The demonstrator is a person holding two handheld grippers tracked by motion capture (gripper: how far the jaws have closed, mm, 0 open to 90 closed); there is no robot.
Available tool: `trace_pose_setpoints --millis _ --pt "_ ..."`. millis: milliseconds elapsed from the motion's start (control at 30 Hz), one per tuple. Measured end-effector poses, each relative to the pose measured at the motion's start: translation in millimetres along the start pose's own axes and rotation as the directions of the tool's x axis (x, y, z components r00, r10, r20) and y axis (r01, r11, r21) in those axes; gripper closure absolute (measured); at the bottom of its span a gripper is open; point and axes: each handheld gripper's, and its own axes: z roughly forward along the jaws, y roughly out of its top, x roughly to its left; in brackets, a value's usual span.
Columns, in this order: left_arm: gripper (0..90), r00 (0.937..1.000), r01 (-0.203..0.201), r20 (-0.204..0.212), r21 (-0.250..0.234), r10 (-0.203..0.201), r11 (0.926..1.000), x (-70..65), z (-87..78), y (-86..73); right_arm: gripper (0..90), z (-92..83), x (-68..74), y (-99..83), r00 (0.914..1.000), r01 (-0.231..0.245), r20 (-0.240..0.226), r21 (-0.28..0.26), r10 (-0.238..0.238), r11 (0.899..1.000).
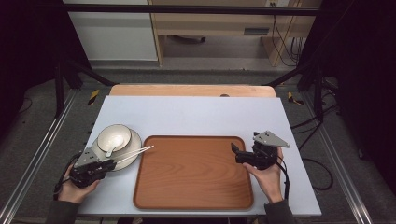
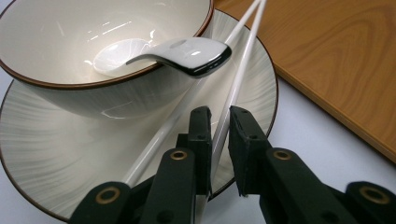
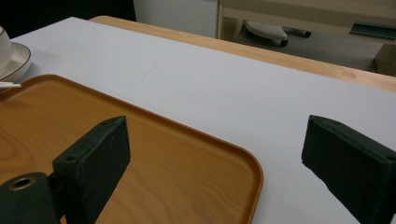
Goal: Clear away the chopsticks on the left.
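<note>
left claw point(image 2: 218, 122): we have it narrowed on one thin white chopstick point(image 2: 236, 88) lying across the cream saucer point(image 2: 51, 154) | right claw point(image 3: 215, 154): wide, idle over the wooden tray point(image 3: 177, 163) | advice: we gather both sticks, lift level

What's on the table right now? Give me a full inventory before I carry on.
tray: one, wood-brown, middle of the table, nothing on it
plate: one, off-white with a dark rim, left of the tray
bowl: one, off-white with a brown rim, standing on the plate
spoon: one, white, bowl end inside the bowl, handle over its rim
chopsticks: two, white, lying across the plate, tips over the tray's left edge
table: one, pale grey-blue top
left tongs: one, black, shut on one chopstick at the plate's near edge
right tongs: one, black, open, at the tray's right edge, nothing between them
hands: two, at the near edge, one on each tongs
</note>
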Motion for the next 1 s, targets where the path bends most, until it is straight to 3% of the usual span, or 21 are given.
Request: trace_pose_setpoints --millis 300,500,833,1000 --pt "83.3 0.9999 0.014 -0.005 0.012 -0.013 0.9998 -5.0 2.9 2.0 8.0 0.1 0.0 -0.1 1.0 0.0 -0.001 0.001 0.0 1.0" --pt "79.0 0.999 0.044 0.009 0.009 -0.044 0.999 -7.4 7.4 5.5 8.0 -0.1 -0.1 -0.2 1.0 0.001 -0.003 0.0 -0.001 1.0" --pt "83.7 0.9975 0.07 -0.005 0.045 -0.07 0.9965 -11.5 14.8 10.4 7.9 0.5 0.3 -0.3 1.0 -0.001 -0.005 0.0 0.001 1.0" --pt "84.0 0.9958 0.091 0.008 0.02 -0.091 0.9957 -14.9 12.0 12.1 7.8 0.3 0.2 -0.3 1.0 -0.003 -0.004 0.002 0.003 1.0"
